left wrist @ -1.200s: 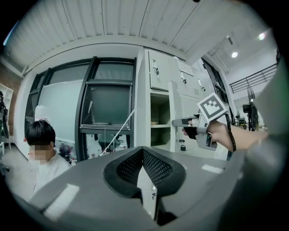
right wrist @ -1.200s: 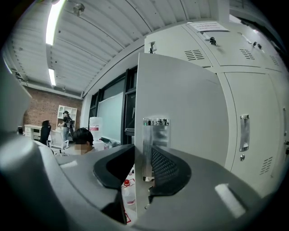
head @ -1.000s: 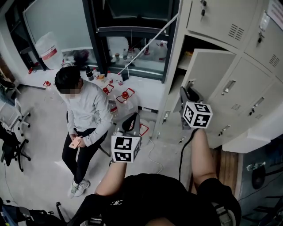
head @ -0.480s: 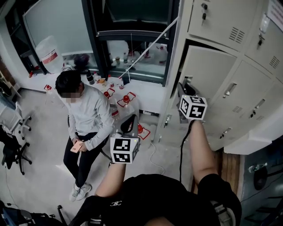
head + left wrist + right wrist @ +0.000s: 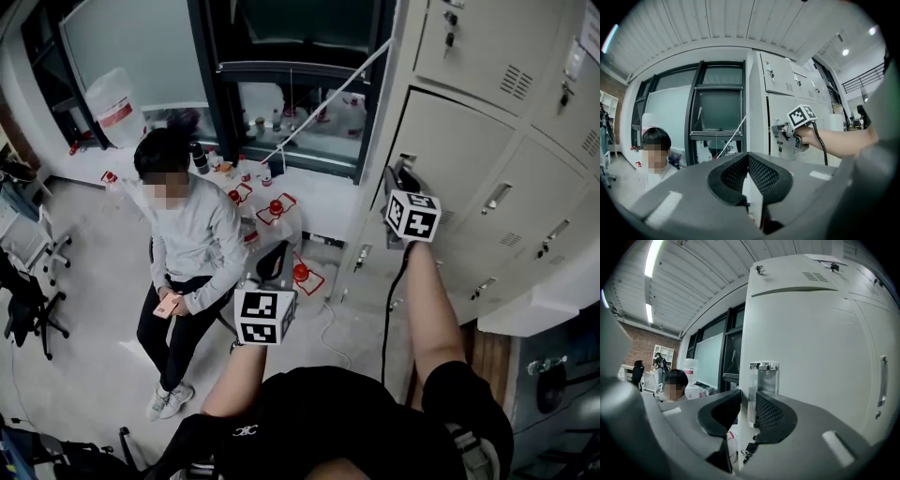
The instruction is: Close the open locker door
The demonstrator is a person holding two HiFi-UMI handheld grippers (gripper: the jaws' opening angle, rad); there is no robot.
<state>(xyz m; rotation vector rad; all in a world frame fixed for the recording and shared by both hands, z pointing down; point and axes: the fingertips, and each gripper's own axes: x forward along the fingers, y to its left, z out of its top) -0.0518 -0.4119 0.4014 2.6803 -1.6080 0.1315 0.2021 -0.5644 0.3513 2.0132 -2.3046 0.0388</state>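
The grey locker door [image 5: 459,159] lies nearly flush with the locker front in the head view. My right gripper [image 5: 398,180] is at the door's left edge, and its jaws are closing. In the right gripper view the door [image 5: 811,357] fills the right side. Its chrome handle [image 5: 763,380] stands between the tips of my right gripper [image 5: 748,401], and a gap still shows beside the left pad. My left gripper [image 5: 274,258] hangs in mid-air away from the lockers. Its pads meet at the tip of the left gripper [image 5: 748,161], with nothing between them.
A person [image 5: 187,244] sits on a stool left of the lockers, looking at a phone. Bottles with red caps [image 5: 272,208] stand on the floor by the dark window frame [image 5: 216,84]. Keys [image 5: 746,451] hang below the handle. An office chair [image 5: 28,300] is far left.
The locker door has swung from ajar to nearly flush with the cabinet. My right gripper moved with it toward the lockers. The left gripper has barely moved.
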